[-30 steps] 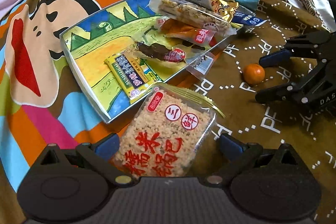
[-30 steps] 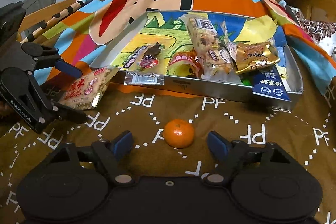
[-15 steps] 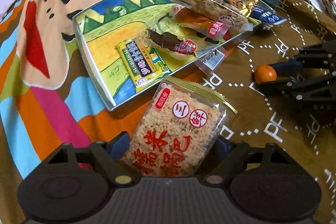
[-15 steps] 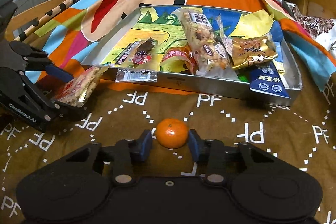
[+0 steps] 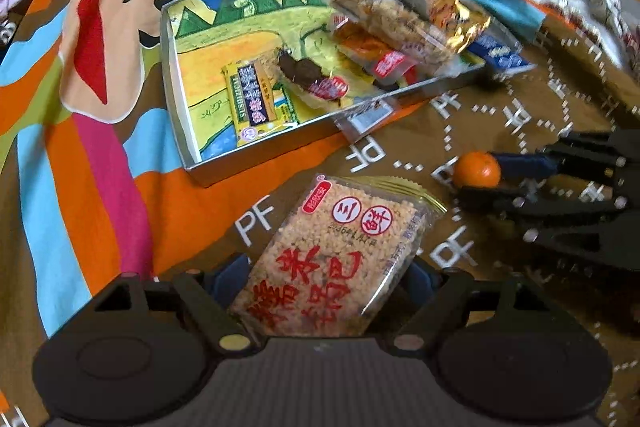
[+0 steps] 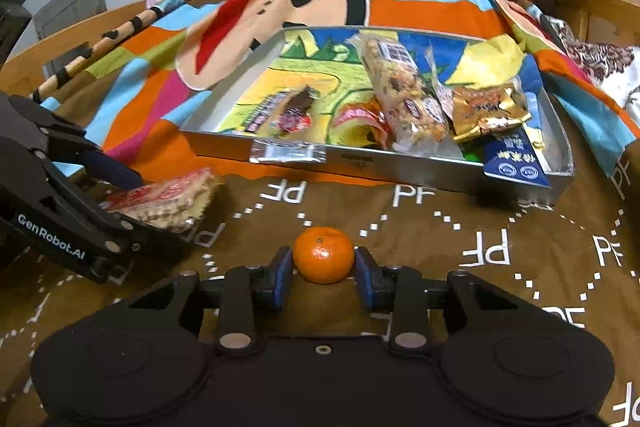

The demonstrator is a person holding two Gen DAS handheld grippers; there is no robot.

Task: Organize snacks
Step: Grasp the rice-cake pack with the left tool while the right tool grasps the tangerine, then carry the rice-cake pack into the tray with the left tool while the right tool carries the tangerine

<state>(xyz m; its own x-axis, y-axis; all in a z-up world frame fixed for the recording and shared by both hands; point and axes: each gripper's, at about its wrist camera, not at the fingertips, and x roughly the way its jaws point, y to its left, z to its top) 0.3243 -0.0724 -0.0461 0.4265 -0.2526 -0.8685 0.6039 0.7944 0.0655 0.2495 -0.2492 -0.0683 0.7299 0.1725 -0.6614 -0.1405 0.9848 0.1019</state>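
Snacks fill a shallow tin tray on a striped cartoon blanket. Nearer, on the brown cloth, the left gripper pinches a clear-wrapped rice cracker pack. The right gripper is clamped on 1 small mandarin.
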